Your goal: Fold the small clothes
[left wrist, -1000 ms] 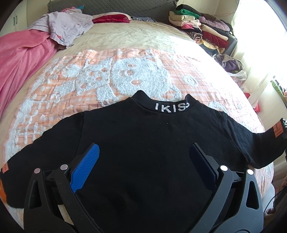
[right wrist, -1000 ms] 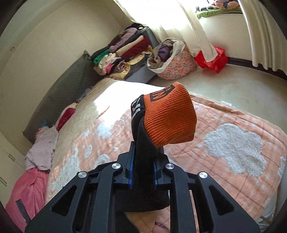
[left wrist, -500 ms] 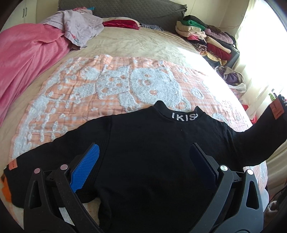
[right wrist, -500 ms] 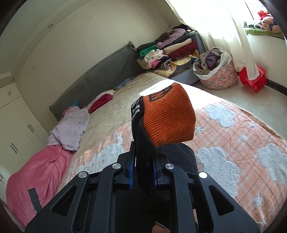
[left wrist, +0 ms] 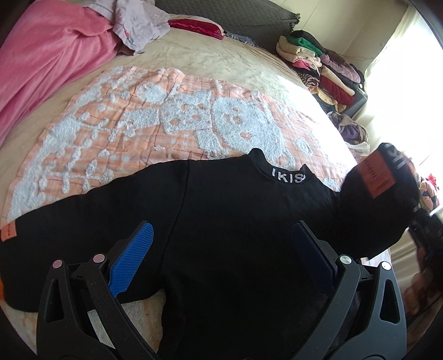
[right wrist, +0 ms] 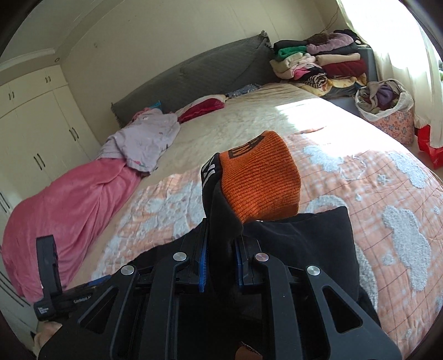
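A black sweater [left wrist: 235,221] with a white-lettered collar [left wrist: 288,177] lies flat on the orange and white quilt [left wrist: 166,116]. Its left sleeve, with an orange tag [left wrist: 8,231], stretches out flat to the left. My left gripper [left wrist: 221,252] stands open over the sweater's body, blue pads [left wrist: 133,257] wide apart and nothing between them. My right gripper [right wrist: 220,265] is shut on the right sleeve just below its orange ribbed cuff [right wrist: 260,185]. It holds that sleeve [left wrist: 379,193] lifted over the sweater's right shoulder.
A pink blanket [left wrist: 47,58] and a lilac garment [left wrist: 138,22] lie at the bed's far left, beside a red pillow [left wrist: 196,26]. Stacked folded clothes [right wrist: 318,63] and a floral laundry basket [right wrist: 387,108] stand beyond the bed's right side. White wardrobes [right wrist: 36,119] line the left wall.
My right gripper has swung the held sleeve up from the bed's right edge and inward over the sweater. The left gripper has drifted a little to the left, still open.
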{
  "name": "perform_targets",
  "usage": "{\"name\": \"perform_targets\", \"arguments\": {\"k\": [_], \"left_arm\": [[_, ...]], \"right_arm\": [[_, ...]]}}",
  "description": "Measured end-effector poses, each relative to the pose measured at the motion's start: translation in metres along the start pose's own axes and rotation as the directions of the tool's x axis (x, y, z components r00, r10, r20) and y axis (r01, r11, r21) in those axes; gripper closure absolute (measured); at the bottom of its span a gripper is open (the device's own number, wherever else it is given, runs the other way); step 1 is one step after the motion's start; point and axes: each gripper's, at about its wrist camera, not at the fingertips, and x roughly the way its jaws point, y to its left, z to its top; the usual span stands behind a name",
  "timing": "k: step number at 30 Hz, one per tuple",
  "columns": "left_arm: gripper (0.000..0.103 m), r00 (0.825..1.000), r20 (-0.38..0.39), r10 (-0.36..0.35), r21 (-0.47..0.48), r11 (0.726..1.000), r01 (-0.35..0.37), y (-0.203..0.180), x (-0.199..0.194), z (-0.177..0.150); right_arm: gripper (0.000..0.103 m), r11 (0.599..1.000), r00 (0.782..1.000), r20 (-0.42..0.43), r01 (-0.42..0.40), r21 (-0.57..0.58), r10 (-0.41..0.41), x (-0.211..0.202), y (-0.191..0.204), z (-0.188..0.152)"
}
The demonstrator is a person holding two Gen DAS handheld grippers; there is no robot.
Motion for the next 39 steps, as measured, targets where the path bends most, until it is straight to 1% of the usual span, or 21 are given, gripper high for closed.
{"name": "perform_targets", "arguments": {"k": [6, 8, 11, 12, 13, 15, 17, 19, 22, 24, 26, 27, 30, 33, 34, 35, 36, 38, 39], "left_arm": [[0.009, 1.0, -0.008, -0.024, -0.056, 0.998, 0.023, 0.017, 0.001, -0.001], [0.009, 0.999, -0.011, -0.035, -0.07, 0.997, 0.034, 0.022, 0.002, -0.002], [0.009, 0.999, -0.022, -0.047, -0.085, 0.995, 0.045, 0.027, 0.005, -0.002], [0.009, 0.998, -0.025, -0.053, -0.09, 0.995, 0.051, 0.028, 0.005, -0.002], [0.009, 0.998, -0.03, -0.062, -0.095, 0.994, 0.059, 0.029, 0.007, -0.002], [0.009, 0.996, -0.037, -0.077, -0.103, 0.992, 0.072, 0.03, 0.009, -0.003], [0.009, 0.995, -0.047, -0.092, -0.111, 0.99, 0.086, 0.031, 0.013, -0.004], [0.009, 0.991, -0.065, -0.114, -0.12, 0.987, 0.106, 0.03, 0.018, -0.007], [0.009, 0.986, -0.088, -0.138, -0.117, 0.985, 0.127, 0.026, 0.026, -0.01], [0.009, 0.981, -0.097, -0.166, -0.118, 0.981, 0.154, 0.022, 0.03, -0.012], [0.009, 0.971, -0.101, -0.216, -0.132, 0.97, 0.202, 0.02, 0.034, -0.015], [0.009, 0.968, -0.104, -0.229, -0.136, 0.967, 0.214, 0.018, 0.037, -0.017], [0.009, 0.972, -0.119, -0.204, -0.128, 0.974, 0.189, 0.016, 0.046, -0.021], [0.011, 0.971, -0.116, -0.21, -0.141, 0.971, 0.193, 0.016, 0.055, -0.025], [0.016, 0.971, -0.114, -0.21, -0.142, 0.971, 0.193, 0.016, 0.057, -0.025], [0.027, 0.972, -0.113, -0.207, -0.139, 0.972, 0.191, 0.015, 0.059, -0.025], [0.034, 0.974, -0.11, -0.198, -0.131, 0.974, 0.183, 0.014, 0.062, -0.025], [0.064, 0.982, -0.103, -0.158, -0.099, 0.984, 0.148, 0.01, 0.065, -0.026], [0.073, 0.985, -0.099, -0.143, -0.091, 0.987, 0.134, 0.01, 0.066, -0.026]], "right_arm": [[0.085, 0.999, 0.997, -0.081, -0.016, -0.036, 0.013, 0.028, 0.021, -0.022], [0.082, 0.999, 0.994, -0.105, -0.028, -0.038, 0.023, 0.035, 0.025, -0.028], [0.078, 0.998, 0.993, -0.114, -0.047, -0.052, 0.041, 0.037, 0.029, -0.034], [0.074, 0.997, 0.992, -0.114, -0.057, -0.058, 0.05, 0.036, 0.03, -0.035], [0.068, 0.996, 0.992, -0.116, -0.062, -0.065, 0.054, 0.035, 0.031, -0.036], [0.062, 0.993, 0.991, -0.115, -0.073, -0.089, 0.062, 0.031, 0.035, -0.037], [0.059, 0.991, 0.993, -0.109, -0.063, -0.114, 0.05, 0.028, 0.037, -0.037], [0.052, 0.992, 0.993, -0.108, -0.051, -0.113, 0.039, 0.027, 0.034, -0.038], [0.047, 0.996, 0.993, -0.117, -0.034, -0.088, 0.023, 0.026, 0.023, -0.038], [0.043, 0.997, 0.993, -0.12, -0.007, -0.074, -0.002, 0.025, 0.014, -0.04], [0.043, 0.999, 0.992, -0.124, 0.006, -0.054, -0.012, 0.024, 0.006, -0.042], [0.043, 0.999, 0.992, -0.125, 0.011, -0.042, -0.016, 0.023, 0.001, -0.044], [0.042, 0.999, 0.991, -0.129, 0.035, -0.009, -0.036, 0.019, -0.014, -0.048], [0.041, 0.998, 0.99, -0.128, 0.063, 0.025, -0.059, 0.014, -0.029, -0.052], [0.041, 0.997, 0.99, -0.128, 0.07, 0.038, -0.064, 0.013, -0.034, -0.053], [0.041, 0.996, 0.989, -0.128, 0.076, 0.055, -0.068, 0.011, -0.041, -0.055], [0.041, 0.994, 0.989, -0.128, 0.084, 0.068, -0.075, 0.01, -0.046, -0.056], [0.041, 0.99, 0.987, -0.129, 0.108, 0.089, -0.096, 0.006, -0.058, -0.06], [0.041, 0.988, 0.986, -0.129, 0.121, 0.097, -0.108, 0.005, -0.064, -0.062]]}}
